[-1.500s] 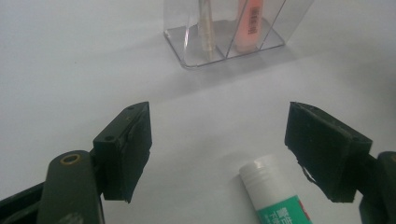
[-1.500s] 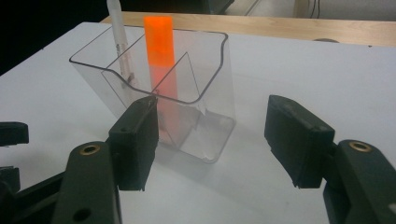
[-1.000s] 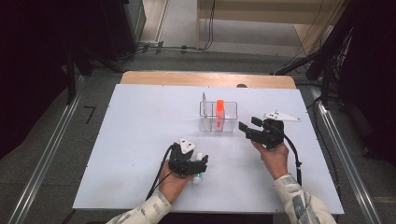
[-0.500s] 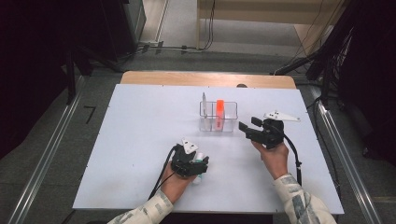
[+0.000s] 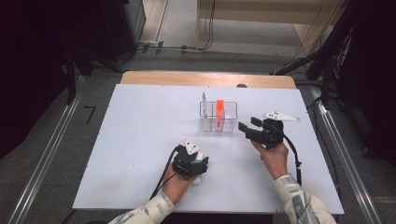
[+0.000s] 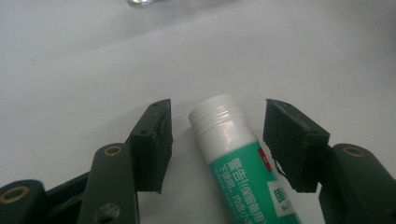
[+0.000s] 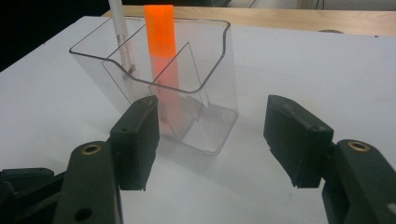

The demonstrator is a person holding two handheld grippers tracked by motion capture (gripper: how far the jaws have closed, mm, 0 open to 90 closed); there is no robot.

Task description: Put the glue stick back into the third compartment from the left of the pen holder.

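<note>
Down at the near middle of the white table, the left gripper is pointing at the surface, and its jaws have just been closing around a glue stick. Between them the green-and-white tube is lying flat on the table, its white cap end pointing away from the gripper. Gaps are showing on both sides of the tube in the left gripper view, so the pads are not pressing on it yet; the jaws are standing about half wide.

Farther right and farther away, the right gripper is hovering with its jaws wide and nothing between them. It is facing a clear divided holder, which is standing just to its left near the table's middle. An orange marker and a white pen are standing upright in the holder's compartments.
</note>
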